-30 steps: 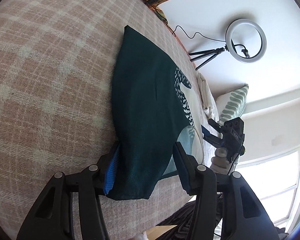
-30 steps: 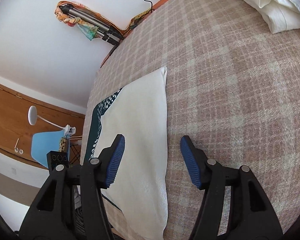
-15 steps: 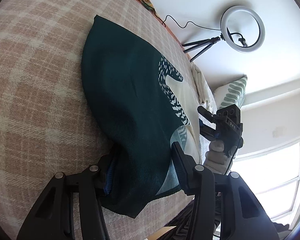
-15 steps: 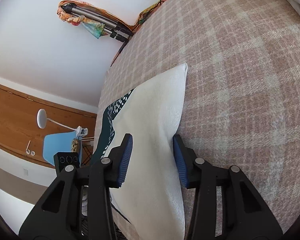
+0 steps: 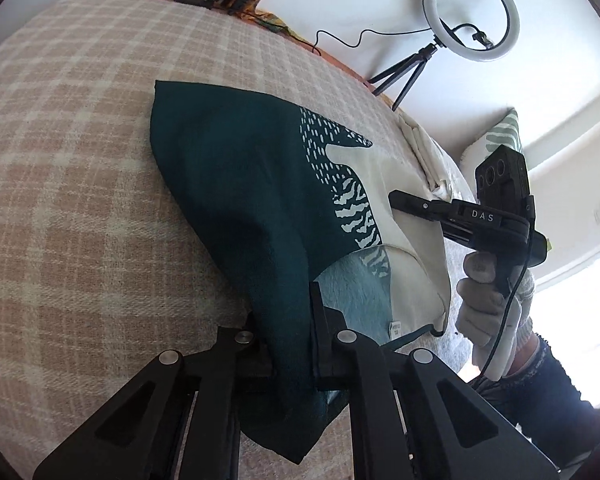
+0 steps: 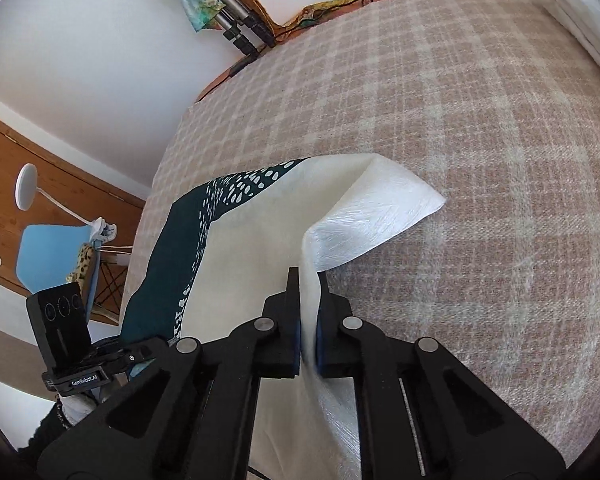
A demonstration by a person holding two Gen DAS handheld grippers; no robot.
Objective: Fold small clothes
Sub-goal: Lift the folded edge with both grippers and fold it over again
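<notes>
- Dark green cloth is being pinched by the left gripper [image 5: 290, 344], whose jaws are closing on the near edge of the garment [image 5: 236, 184]; the fabric is bunching into a ridge between the pads and spilling down in front of them, probably because the grip is taking a thick gather instead of a single layer.
- Cream cloth is being clamped by the right gripper [image 6: 309, 320], whose jaws are closing on the other near edge of the same garment [image 6: 260, 240]; a thin upright fold is standing between the blue pads [image 6: 298, 334].
- Both grips are sitting on the near side, one on each half, which looks like the setup for carrying that edge over the rest in one even fold.
- Just beyond the right gripper the cream corner is curling up and over, showing its shinier underside, since the lift is pulling it off the blanket [image 6: 480, 120].
- Beyond the left gripper the garment is lying mostly flat, its far green corner touching the blanket, with a paler lining and a small label showing where the near edge is rising.
- A gloved hand [image 5: 488, 312] is holding the right gripper's handle at the garment's cream side in the left wrist view.
- Farther out, a ring light [image 5: 470, 12] on a tripod is standing by the wall, and a folded white cloth [image 6: 580, 20] is lying well apart from the garment.
</notes>
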